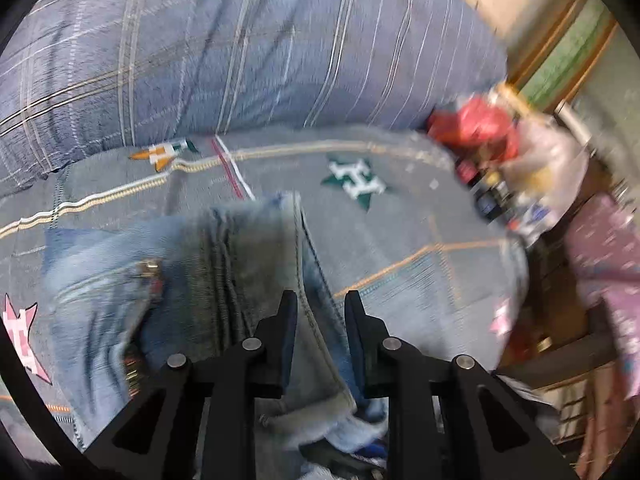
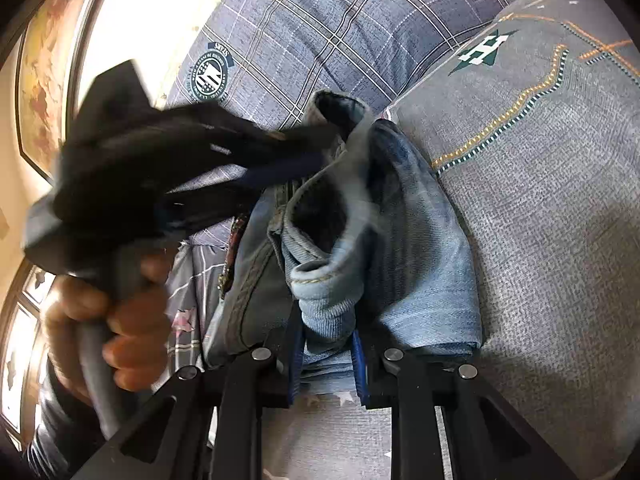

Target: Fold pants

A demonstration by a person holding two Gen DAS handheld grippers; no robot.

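Light blue denim pants lie bunched on a grey bedspread with star patches, against a blue plaid pillow.

Right gripper: jaws close together, pinching a rolled fold of the denim; the ribbed cloth fills the gap between the blue pads. Counted as gripping.

Left gripper: a seamed edge of the pants runs up between its fingers, yet a gap shows on either side of the cloth. Parted, not clamping.

In the right wrist view the left gripper reaches in from the left, a hand on its handle, tips at the far end of the bundle.

Key relation: the bundle's long axis runs straight away from the right gripper, which holds the near end; the left is nearer the far end. Judgement: the next fold likely brings one end over the other along this axis, and the left must re-grip first.
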